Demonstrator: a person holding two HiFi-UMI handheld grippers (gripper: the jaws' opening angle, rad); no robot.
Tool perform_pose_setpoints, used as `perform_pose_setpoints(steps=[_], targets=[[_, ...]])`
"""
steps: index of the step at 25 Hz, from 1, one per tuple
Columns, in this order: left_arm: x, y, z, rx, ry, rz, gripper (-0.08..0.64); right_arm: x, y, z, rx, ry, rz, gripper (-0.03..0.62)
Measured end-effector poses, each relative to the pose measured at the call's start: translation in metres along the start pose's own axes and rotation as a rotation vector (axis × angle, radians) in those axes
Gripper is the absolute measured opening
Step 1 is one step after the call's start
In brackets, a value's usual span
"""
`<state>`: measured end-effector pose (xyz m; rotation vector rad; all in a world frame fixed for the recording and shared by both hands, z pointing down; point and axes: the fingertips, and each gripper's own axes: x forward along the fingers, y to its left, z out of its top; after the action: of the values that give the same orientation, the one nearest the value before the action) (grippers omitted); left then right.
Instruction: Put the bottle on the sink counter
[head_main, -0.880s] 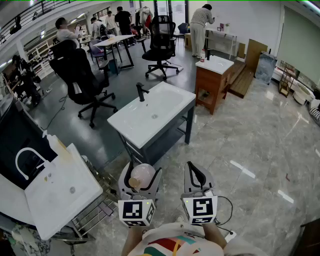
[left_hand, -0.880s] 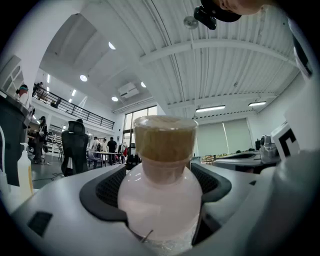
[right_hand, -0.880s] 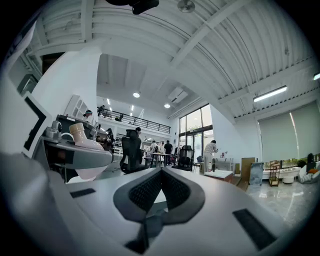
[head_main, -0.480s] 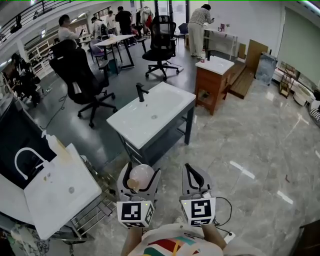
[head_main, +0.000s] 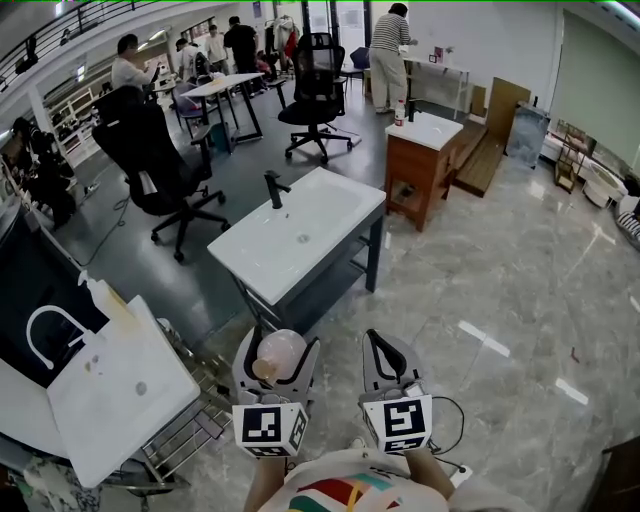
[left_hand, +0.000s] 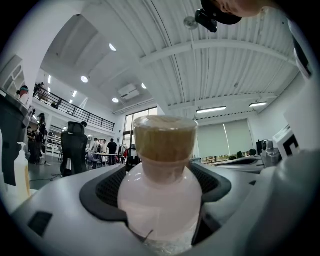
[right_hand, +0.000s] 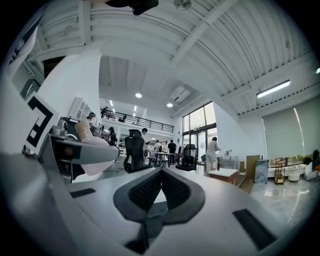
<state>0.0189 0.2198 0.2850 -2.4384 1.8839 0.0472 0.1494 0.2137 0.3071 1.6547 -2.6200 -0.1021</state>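
Observation:
A pale pink bottle (head_main: 280, 350) with a tan cap (left_hand: 165, 137) lies level between the jaws of my left gripper (head_main: 282, 342), which is shut on its body (left_hand: 160, 200). In the left gripper view the cap points away from the camera. My right gripper (head_main: 376, 338) hangs beside it at the same height, shut with nothing in it; its pads meet in the right gripper view (right_hand: 160, 187). The white sink counter (head_main: 335, 200) with a black faucet (head_main: 272, 187) stands on a dark frame ahead of both grippers. From the right gripper view the held bottle (right_hand: 87, 132) shows at the left.
A second white sink (head_main: 110, 385) with a white faucet sits on a wire rack at lower left. Black office chairs (head_main: 150, 150), a wooden cabinet with a white top (head_main: 425, 150) and several people stand behind the counter. A cable (head_main: 452, 412) lies on the marble floor.
The view has drifted slightly, and the sink counter sits a little further left in the frame. Both grippers keep their pose, and the bottle stays in the left one.

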Motion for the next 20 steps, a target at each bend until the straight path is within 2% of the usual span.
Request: perform_pose_setpoints(steps=[15, 20], targets=[[0.034, -0.008, 0.005, -0.001, -0.042, -0.032, 0.394, 0.024, -0.025, -0.010, 0.010, 0.001, -0.001, 0.012], [0.048, -0.009, -0.002, -0.020, -0.033, -0.032, 0.394, 0.028, -0.035, -0.013, 0.000, 0.008, -0.010, 0.012]])
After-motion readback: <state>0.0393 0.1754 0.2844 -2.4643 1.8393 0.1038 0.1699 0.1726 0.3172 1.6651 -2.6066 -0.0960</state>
